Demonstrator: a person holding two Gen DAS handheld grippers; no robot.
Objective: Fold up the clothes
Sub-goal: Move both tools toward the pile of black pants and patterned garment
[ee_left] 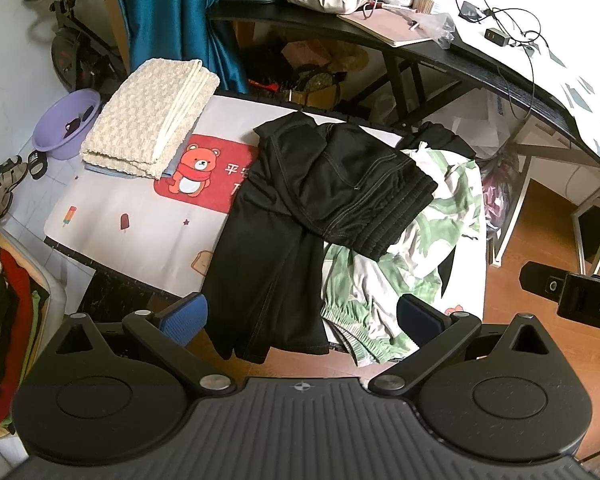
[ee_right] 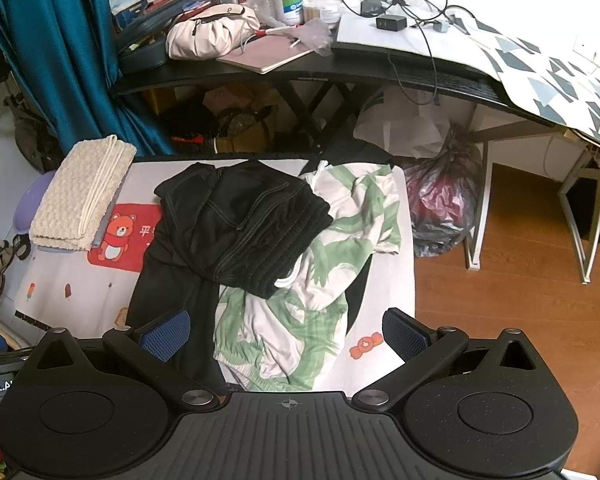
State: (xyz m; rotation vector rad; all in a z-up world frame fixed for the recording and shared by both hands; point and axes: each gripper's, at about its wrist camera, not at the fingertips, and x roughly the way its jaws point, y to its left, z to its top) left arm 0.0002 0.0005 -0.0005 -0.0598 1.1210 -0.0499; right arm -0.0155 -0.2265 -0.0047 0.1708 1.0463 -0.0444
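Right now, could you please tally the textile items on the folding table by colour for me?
Black: 1, the black trousers, crumpled over the pile.
Green-and-white: 1, the leaf-print garment, partly under them.
Cream: 1, the folded cream towel at the far left corner.
Total: 3. A dark piece under the leaf print may be a fourth; I cannot tell.

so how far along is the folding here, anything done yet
Done: one cream towel lies folded at the table's far left corner. In hand: nothing; the left tongs and right tongs are both open and hold nothing. Left: the black trousers lie crumpled over the green-and-white leaf-print garment, both unfolded.
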